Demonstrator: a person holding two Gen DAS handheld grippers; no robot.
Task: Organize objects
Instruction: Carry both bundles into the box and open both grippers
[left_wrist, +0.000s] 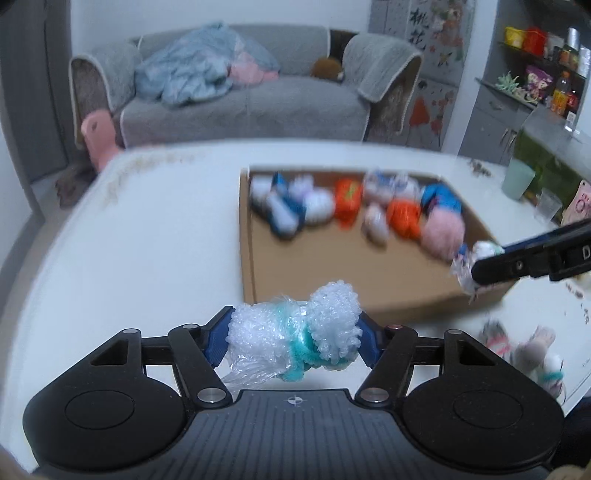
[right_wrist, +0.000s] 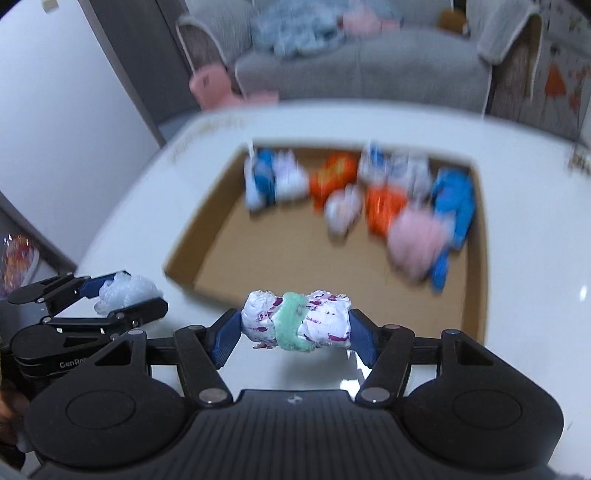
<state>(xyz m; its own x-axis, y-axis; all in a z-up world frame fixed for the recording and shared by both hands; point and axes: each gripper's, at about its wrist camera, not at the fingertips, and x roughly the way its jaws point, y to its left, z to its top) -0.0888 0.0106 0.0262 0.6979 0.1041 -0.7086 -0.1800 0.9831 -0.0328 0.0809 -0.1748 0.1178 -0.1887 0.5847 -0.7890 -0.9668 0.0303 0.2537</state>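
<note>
Both wrist views look forward, downward over white table (left_wrist: 147, 236); share cardboard box (right_wrist: 280, 258), grey sofa beyond.

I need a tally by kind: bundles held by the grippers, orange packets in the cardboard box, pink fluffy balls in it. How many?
Held bundles: 2 (white-and-teal bundle, left gripper; purple-speckled bundle, right gripper)
Orange packets in cardboard box: 2
Pink fluffy ball: 1
Total: 5

Soft, even indoor light fills both views, with faint shadows and a pale sheen on the white worktop (left_wrist: 147, 240). The fisheye lenses bend the room at the edges and darken the corners. Motion blur smears the box (right_wrist: 332, 266), its toys and the sofa (left_wrist: 240, 99), while the near fingers (left_wrist: 218, 338) stay fairly sharp.
</note>
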